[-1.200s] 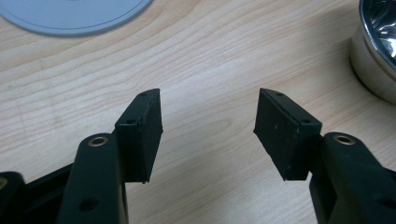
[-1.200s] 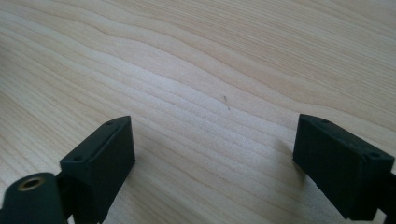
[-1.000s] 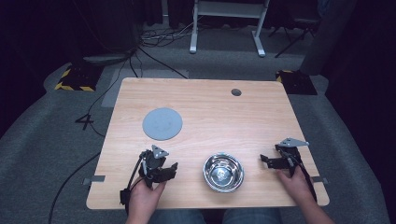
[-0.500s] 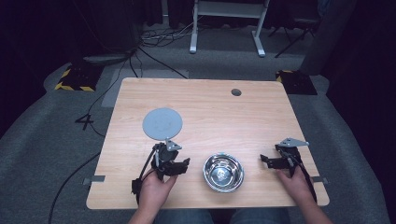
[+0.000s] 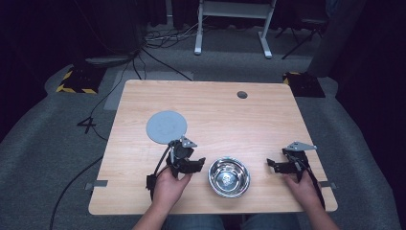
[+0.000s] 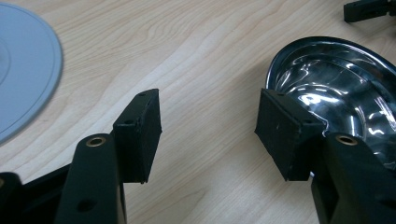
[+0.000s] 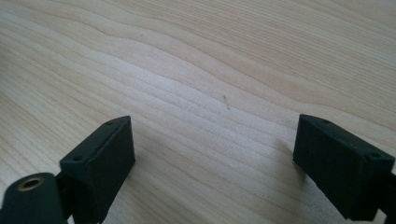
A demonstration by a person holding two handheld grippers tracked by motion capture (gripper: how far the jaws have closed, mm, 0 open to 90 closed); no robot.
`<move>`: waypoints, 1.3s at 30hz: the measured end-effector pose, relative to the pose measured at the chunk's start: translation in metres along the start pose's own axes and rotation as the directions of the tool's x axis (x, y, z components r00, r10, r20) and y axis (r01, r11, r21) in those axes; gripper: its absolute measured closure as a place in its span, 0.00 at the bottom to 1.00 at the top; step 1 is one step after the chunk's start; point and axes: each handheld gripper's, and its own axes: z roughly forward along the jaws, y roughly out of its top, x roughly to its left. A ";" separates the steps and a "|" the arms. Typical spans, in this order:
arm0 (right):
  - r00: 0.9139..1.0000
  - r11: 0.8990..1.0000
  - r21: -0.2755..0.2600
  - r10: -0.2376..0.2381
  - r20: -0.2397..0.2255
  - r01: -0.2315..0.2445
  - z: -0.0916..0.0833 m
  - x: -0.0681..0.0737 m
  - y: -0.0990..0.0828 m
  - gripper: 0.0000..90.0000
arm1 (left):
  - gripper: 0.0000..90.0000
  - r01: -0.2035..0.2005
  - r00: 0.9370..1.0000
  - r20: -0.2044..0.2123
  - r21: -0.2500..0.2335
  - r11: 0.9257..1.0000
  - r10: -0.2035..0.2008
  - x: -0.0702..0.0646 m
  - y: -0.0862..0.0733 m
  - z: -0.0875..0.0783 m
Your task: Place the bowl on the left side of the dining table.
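On the near half of the wooden table (image 5: 268, 120), the left gripper (image 5: 198, 163), jaws apart and empty, had shifted right to just beside the steel bowl (image 5: 229, 177), apparently nearing a rim grasp; right gripper (image 5: 273, 164) likewise unclenched, resting clear.

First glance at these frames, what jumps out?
The shiny steel bowl near the table's front edge, between the two hands, catches the eye first. The left gripper sits just beside its rim with jaws open and nothing between them, and a flat grey disc lies farther back on the left. The right gripper rests open over bare wood on the bowl's other side.
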 end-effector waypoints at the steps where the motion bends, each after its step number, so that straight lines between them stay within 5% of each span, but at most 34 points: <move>1: 1.000 1.000 0.000 0.000 0.000 0.000 0.000 0.000 0.000 0.14 | 0.45 -0.005 1.000 0.001 0.000 1.000 0.005 -0.001 0.001 0.000; 12: 1.000 1.000 0.000 0.000 0.000 0.000 0.000 0.000 0.000 0.14 | 0.48 0.008 1.000 0.025 -0.006 1.000 -0.008 -0.006 0.013 0.005; 25: 1.000 1.000 0.000 0.000 0.000 0.000 0.000 0.000 0.000 0.14 | 0.47 -0.008 0.998 0.060 0.078 0.997 0.003 -0.016 0.020 0.035; 34: 1.000 1.000 0.000 0.000 0.000 0.000 0.000 0.000 0.000 0.14 | 0.52 -0.007 0.996 0.088 0.157 0.988 -0.007 -0.020 0.017 0.049; 39: 1.000 1.000 0.000 0.000 0.000 0.000 0.000 0.000 0.000 0.14 | 0.59 -0.054 0.993 0.115 0.207 0.977 0.031 -0.024 0.014 0.058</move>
